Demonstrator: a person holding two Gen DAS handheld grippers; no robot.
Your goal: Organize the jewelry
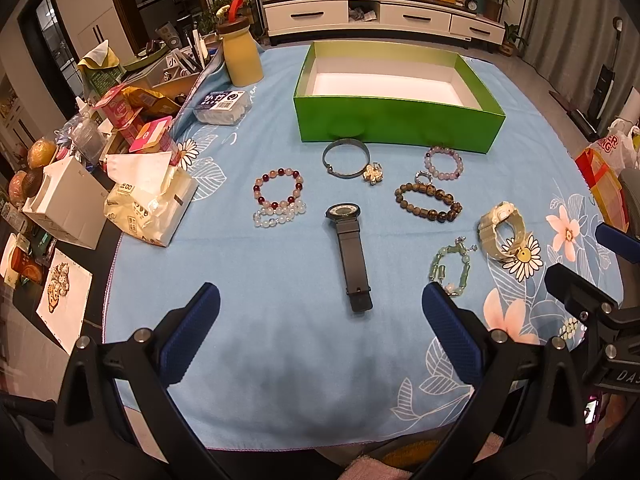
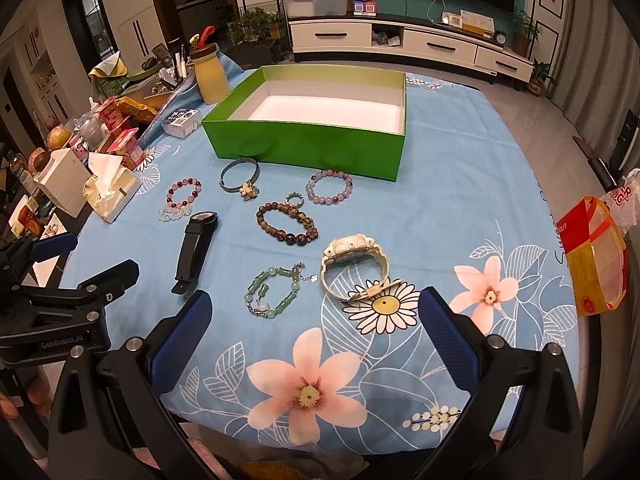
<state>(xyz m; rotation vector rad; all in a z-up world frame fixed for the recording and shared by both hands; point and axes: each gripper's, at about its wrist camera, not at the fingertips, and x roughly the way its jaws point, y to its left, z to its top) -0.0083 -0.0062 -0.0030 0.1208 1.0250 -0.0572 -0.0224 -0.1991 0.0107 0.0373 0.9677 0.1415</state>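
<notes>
Hovering low over the near edge of the bench, the left tool has its blue pads spread wide with nothing between them; the right tool does likewise, jaws wide and empty. Both hang above bare blue floral cloth, short of the jewelry.

The green box sits toward the far edge, open-topped, its white floor bare. Just before its front wall lie a metal bangle with a flower charm and a pale purple bead bracelet. Left of these, a red and pink bead bracelet touches a clear bead bracelet. A black watch lies flat at the centre, strap pointing toward the left tool. A brown bead bracelet lies to its right with a small ring at its far side. Nearer the right tool are a green jade bracelet and a cream watch standing on its closed band, close together.

Clutter crowds the left edge: a tissue pack, a white carton, a yellow bottle. To the right of the box and the cream watch the cloth lies open up to the edge, and a clear strip runs along the near edge under both tools
</notes>
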